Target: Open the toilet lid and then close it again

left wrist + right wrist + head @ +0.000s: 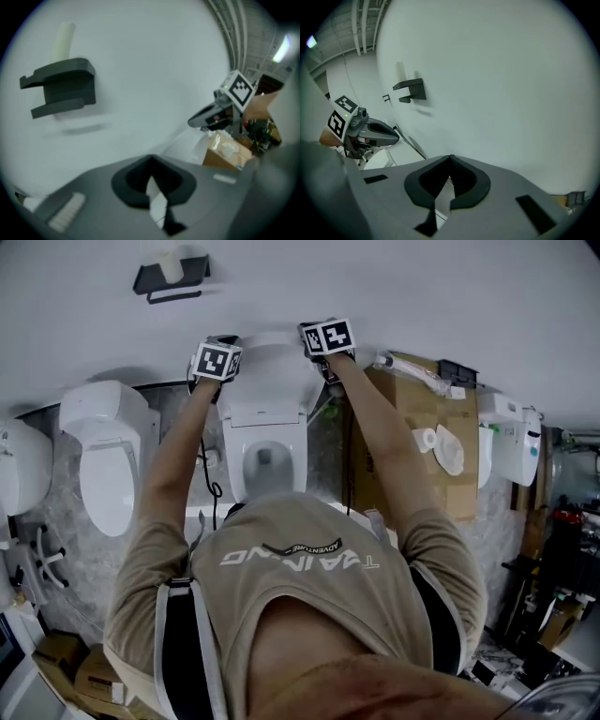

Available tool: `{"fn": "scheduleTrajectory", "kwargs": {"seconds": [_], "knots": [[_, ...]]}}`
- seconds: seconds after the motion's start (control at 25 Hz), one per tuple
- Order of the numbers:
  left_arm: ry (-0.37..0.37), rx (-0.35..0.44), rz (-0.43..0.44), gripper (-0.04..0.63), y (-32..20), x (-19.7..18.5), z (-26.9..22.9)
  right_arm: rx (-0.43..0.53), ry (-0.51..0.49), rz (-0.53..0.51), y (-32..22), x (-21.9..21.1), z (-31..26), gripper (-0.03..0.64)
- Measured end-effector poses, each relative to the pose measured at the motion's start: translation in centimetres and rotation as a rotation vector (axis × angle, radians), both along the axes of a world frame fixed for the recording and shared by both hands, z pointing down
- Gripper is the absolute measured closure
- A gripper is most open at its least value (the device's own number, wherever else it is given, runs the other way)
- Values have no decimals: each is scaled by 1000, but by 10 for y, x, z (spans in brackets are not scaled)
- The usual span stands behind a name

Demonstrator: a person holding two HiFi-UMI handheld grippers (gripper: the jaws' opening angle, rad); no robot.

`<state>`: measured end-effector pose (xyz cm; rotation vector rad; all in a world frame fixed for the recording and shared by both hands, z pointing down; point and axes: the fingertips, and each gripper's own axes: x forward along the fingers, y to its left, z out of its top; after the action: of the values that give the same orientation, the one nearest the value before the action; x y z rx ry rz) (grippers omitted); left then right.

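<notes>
head view: toilet lid [267, 395] upright against wall, 12 o'clock of bowl [269, 460]. left gripper [217, 360] at lid's 10 o'clock corner, right gripper [328, 338] at 1 o'clock corner; both jaw pairs narrow, pinched on thin white lid rim. cardboard box [412, 442] at 3 o'clock, second toilet [108, 460] at 9, black shelf [171, 277] at 11. person's back [300, 596] hides bowl front.

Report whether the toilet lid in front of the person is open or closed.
Open. In the head view the toilet lid stands raised at the wall side, and the bowl lies uncovered below it.
</notes>
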<state>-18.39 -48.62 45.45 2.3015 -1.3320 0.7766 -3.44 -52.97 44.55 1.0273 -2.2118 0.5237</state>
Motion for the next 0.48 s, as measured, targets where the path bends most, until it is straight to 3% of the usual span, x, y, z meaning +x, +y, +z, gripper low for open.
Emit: {"fn": "scheduleTrajectory", "kwargs": {"seconds": [0.48], "knots": [[0, 1, -13, 594, 34, 3, -5, -73, 42, -31, 26, 9, 9, 606]]}}
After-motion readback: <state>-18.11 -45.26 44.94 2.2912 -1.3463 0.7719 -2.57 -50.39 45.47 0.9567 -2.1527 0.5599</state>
